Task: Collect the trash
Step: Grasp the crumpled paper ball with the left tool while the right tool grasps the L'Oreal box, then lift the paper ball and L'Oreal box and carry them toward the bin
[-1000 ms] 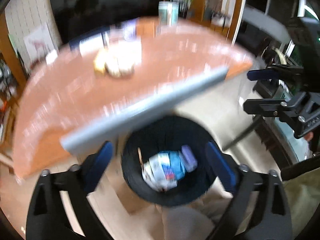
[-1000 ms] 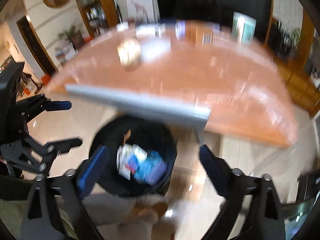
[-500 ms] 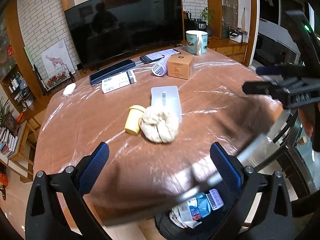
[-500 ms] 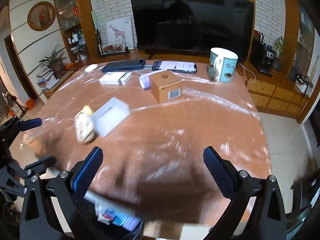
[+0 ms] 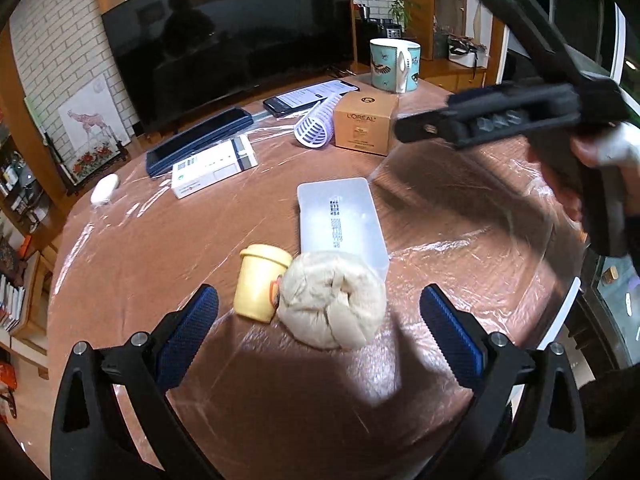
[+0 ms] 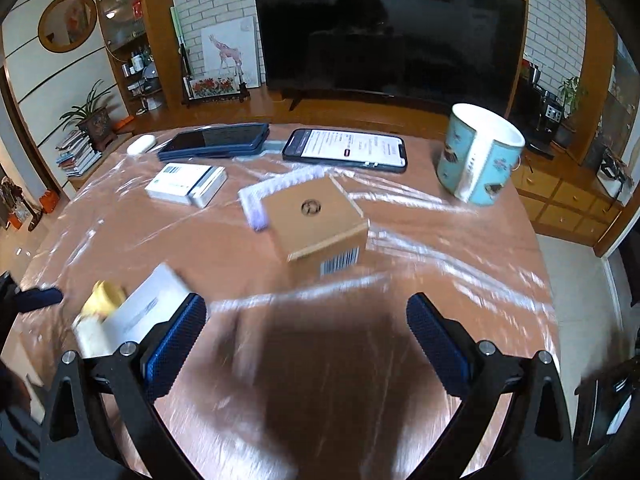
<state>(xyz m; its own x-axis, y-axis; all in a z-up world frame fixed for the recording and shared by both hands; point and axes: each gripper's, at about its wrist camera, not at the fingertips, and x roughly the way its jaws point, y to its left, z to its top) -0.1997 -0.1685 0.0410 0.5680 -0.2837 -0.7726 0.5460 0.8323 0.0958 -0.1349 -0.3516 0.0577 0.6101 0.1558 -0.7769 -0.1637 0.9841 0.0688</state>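
My left gripper [image 5: 318, 330] is open and empty, low over the near edge of the round brown table [image 5: 160, 248]. Just ahead of it lie a crumpled beige wad [image 5: 332, 300] and a small yellow cup [image 5: 260, 282] on its side, touching a flat white case [image 5: 340, 216]. My right gripper [image 6: 306, 340] is open and empty over the table, facing a brown cardboard box [image 6: 320, 220]; seen from the side in the left wrist view [image 5: 500, 116]. The wad [image 6: 92, 332] and the cup [image 6: 106, 296] show at the left of the right wrist view.
On the table: a white hair roller [image 5: 316, 124], a lit phone [image 6: 346, 148], a dark tablet [image 6: 216, 144], a white carton [image 6: 186, 184], a teal mug [image 6: 478, 156], a white earbud case [image 5: 105, 188]. A large TV [image 6: 388, 40] stands behind.
Both grippers have risen from over the black trash bin beside the table to above the tabletop. The bin has dropped out of view. Both stay open.
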